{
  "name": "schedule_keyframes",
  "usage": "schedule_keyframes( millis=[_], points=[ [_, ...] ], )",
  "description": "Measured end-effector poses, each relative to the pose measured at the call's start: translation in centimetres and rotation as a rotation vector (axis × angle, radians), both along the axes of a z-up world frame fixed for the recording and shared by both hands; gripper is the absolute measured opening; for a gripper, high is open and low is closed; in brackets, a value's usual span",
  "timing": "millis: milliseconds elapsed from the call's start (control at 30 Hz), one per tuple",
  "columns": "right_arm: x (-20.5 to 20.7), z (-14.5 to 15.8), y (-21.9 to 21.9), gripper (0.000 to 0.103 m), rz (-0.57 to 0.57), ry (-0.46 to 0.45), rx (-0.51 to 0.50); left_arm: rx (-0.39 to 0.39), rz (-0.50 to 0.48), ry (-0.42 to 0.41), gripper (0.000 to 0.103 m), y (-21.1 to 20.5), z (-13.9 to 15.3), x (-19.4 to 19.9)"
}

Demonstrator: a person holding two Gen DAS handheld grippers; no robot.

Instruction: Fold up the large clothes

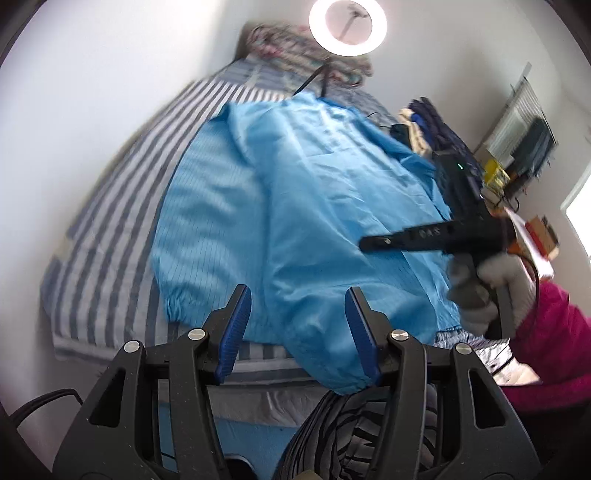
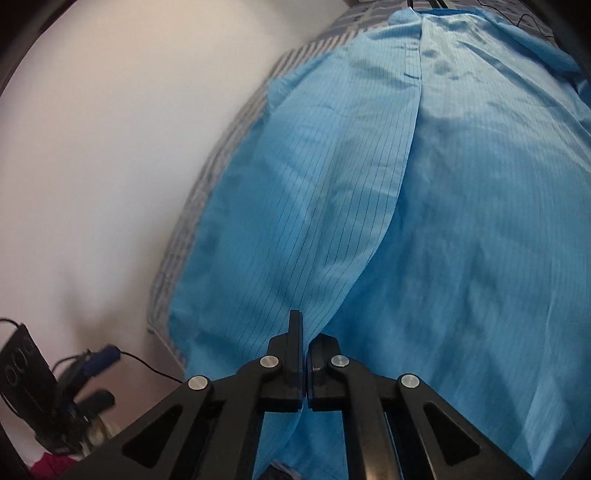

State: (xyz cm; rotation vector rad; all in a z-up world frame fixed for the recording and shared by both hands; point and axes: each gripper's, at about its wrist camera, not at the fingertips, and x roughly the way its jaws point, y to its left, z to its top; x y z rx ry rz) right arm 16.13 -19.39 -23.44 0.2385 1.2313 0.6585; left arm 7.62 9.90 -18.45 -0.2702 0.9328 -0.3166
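A large light-blue pinstriped jacket [image 1: 314,192] lies spread on a striped bed [image 1: 122,206]. In the left wrist view my left gripper [image 1: 300,325] hangs open over the jacket's near hem. A cuffed sleeve end [image 1: 349,382] lies by the right finger, and no pad presses on the cloth. A gloved hand [image 1: 495,291] holds my right gripper [image 1: 369,243] over the jacket's right side. Seen from the right wrist, the right gripper [image 2: 306,339] is shut on a front edge of the jacket [image 2: 369,206], and the cloth rises in a fold to the jaws.
White walls run along the bed's left side. A ring light [image 1: 347,26] stands at the bed's head beside a patterned quilt [image 1: 295,48]. Piled clothes [image 1: 432,129] and a cluttered desk [image 1: 517,173] sit at the right. Cables and a black device [image 2: 26,369] lie lower left.
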Motion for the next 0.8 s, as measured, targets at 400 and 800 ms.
schedule_keyframes(
  millis=[400, 800],
  points=[
    [-0.2, -1.3, -0.6, 0.000, -0.025, 0.021, -0.105, -0.166, -0.009, 0.219, 0.054, -1.5, -6.5, 2.5],
    [0.0, -0.3, -0.5, 0.000, -0.002, 0.031, -0.015, -0.135, 0.068, 0.048, 0.000, 0.2, -1.7, 0.7]
  ],
)
